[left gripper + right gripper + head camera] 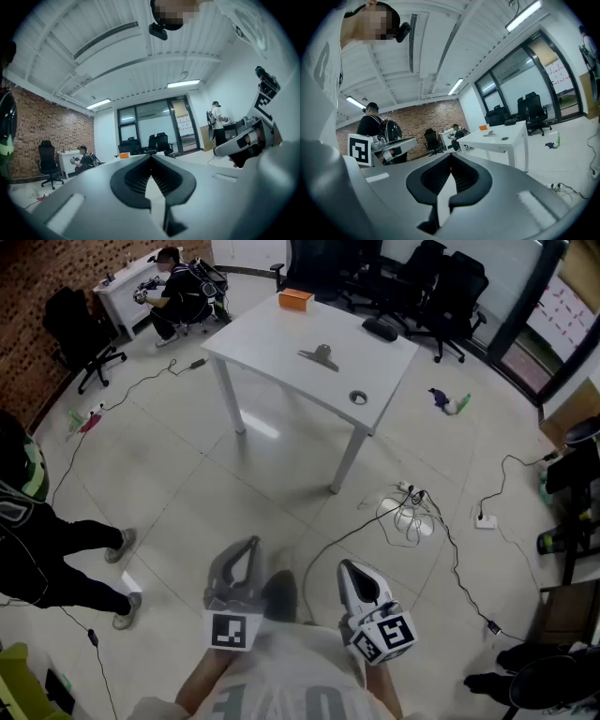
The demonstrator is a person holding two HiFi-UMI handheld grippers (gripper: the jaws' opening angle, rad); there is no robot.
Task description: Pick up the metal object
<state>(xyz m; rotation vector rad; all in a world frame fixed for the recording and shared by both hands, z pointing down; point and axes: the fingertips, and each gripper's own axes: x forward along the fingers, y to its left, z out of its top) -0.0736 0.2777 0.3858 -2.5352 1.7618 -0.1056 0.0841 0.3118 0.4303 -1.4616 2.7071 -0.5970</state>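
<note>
The metal object (320, 356) is a grey, flat-based piece lying in the middle of a white table (281, 362) far ahead of me. The right gripper view also shows the metal object (490, 134), small, on the table's top. Both grippers are held low, close to my body and well short of the table. My left gripper (251, 542) has its jaws pressed together with nothing in them. My right gripper (343, 565) is shut and empty as well. Each gripper view shows its dark pads meeting at the tip.
On the table also lie an orange box (295, 300), a black item (380, 329) and a small ring (359, 397). Cables and a white cable coil (410, 517) run across the floor between me and the table. Office chairs (441, 287) stand behind it. A person (178, 292) sits at a far desk, and another person's legs (84, 559) are at my left.
</note>
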